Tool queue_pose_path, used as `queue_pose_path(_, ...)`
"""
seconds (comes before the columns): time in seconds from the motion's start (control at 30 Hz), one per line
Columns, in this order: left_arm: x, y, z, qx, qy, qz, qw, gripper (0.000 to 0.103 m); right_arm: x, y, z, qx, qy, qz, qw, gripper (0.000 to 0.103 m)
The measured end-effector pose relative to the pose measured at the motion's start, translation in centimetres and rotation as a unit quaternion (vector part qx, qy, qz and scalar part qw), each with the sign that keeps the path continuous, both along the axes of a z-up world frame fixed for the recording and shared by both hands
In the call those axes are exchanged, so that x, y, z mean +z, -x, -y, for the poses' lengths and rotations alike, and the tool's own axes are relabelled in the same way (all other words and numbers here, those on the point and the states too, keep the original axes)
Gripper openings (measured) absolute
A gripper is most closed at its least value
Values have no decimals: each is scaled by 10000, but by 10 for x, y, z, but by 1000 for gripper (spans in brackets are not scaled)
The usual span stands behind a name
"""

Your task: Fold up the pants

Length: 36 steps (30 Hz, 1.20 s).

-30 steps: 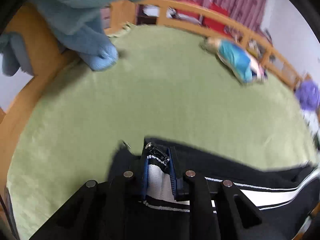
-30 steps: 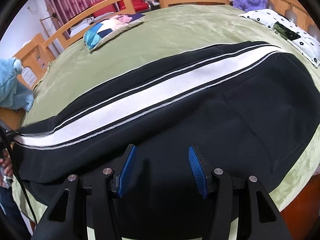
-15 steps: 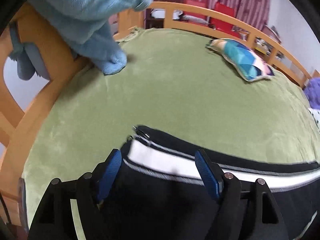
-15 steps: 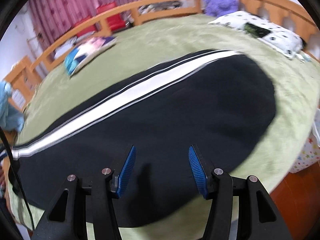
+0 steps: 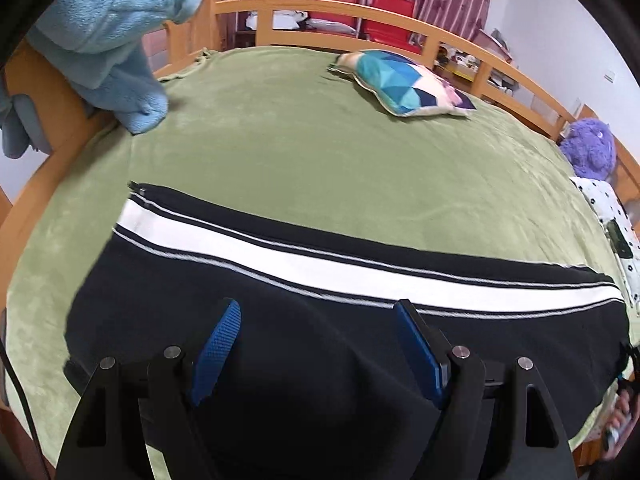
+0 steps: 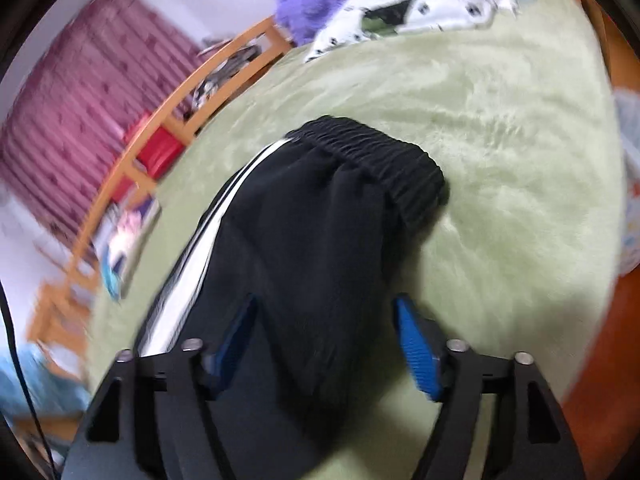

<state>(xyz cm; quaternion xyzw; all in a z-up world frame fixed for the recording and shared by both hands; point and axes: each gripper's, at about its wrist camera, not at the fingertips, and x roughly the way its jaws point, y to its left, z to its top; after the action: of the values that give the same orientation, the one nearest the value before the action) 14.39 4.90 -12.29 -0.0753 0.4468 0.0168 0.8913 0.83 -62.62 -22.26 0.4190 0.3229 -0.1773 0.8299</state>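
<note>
Black pants (image 5: 320, 352) with a white side stripe lie flat, folded leg on leg, across the green bedspread (image 5: 320, 152). My left gripper (image 5: 316, 316) is open and empty above the leg end, clear of the cloth. In the blurred right wrist view my right gripper (image 6: 324, 316) is open and empty over the pants (image 6: 320, 216); the elastic waistband (image 6: 376, 152) lies ahead of it.
A blue plush toy (image 5: 116, 44) hangs on the wooden bed rail (image 5: 360, 12) at left. A patterned cushion (image 5: 404, 84) lies at the far side. A purple plush (image 5: 592, 148) and a spotted pillow (image 6: 404, 12) are at the right end.
My left gripper let go of the pant leg end, opened and drew back. My right gripper swung toward the waistband end, still open.
</note>
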Motion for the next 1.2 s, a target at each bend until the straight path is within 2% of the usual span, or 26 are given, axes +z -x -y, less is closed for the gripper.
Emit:
queue_pose_path(0.03, 1, 2, 3, -14, 21, -22, 10000, 77, -11, -9, 12, -43, -368, 85, 9993, 76)
queue_pose_path(0.1, 1, 5, 5, -9, 44, -89, 10000, 77, -25, -21, 24, -75, -780, 216, 9967, 78)
queue_pose_path(0.13, 0, 5, 4, -12, 103, -154, 9998, 77, -28, -29, 30, -133, -895, 289, 9955, 79)
queue_pose_path(0.2, 1, 7, 2, -4, 207, -195, 9996, 77, -23, -43, 37, -197, -846, 392, 9954, 73)
queue_pose_path(0.23, 1, 7, 1, 27, 222, -193, 9996, 77, -21, -48, 40, -261, -862, 373, 9952, 67)
queue_pose_path(0.27, 2, 8, 0, 86, 210, -178, 9996, 77, -18, -54, 42, -352, -882, 368, 9948, 43)
queue_pose_path(0.3, 3, 9, 0, 145, 199, -161, 9996, 77, -13, -60, 46, -306, -873, 412, 9949, 31)
queue_pose_path(0.37, 5, 13, -2, 172, 231, -161, 9995, 77, 20, -68, 48, 171, -648, 617, 9958, 27)
queue_pose_path(0.47, 10, 23, -4, 183, 230, -59, 9996, 77, 81, -60, 52, 558, 233, 1222, 9907, 26)
queue_pose_path(0.53, 11, 29, -5, 152, 276, 2, 9995, 77, 92, -54, 64, 427, 594, 1271, 9892, 30)
queue_pose_path(0.6, 7, 35, -7, 125, 356, -13, 9993, 77, 75, -61, 73, 273, 778, 774, 9936, 54)
queue_pose_path(0.67, 4, 40, -9, 88, 348, -72, 9993, 77, 42, -76, 76, 431, 738, -257, 9960, 55)
queue_pose_path(0.7, 3, 43, -10, 90, 282, -72, 9995, 77, 25, -78, 74, 511, 680, -631, 9944, 55)
queue_pose_path(0.77, 2, 51, -16, 144, 139, -40, 9998, 77, 8, -69, 65, 455, 765, -956, 9914, 55)
queue_pose_path(0.93, -3, 73, -49, 375, 250, -61, 9990, 77, 14, -23, 39, 399, 932, -904, 9907, 59)
queue_pose_path(1.1, -19, 100, -86, 363, 706, -141, 9967, 76, 44, 5, -12, 644, 1372, -808, 9851, 59)
queue_pose_path(1.2, -28, 111, -99, 317, 1084, 12, 9936, 75, 63, 19, -51, 893, 1645, -658, 9801, 59)
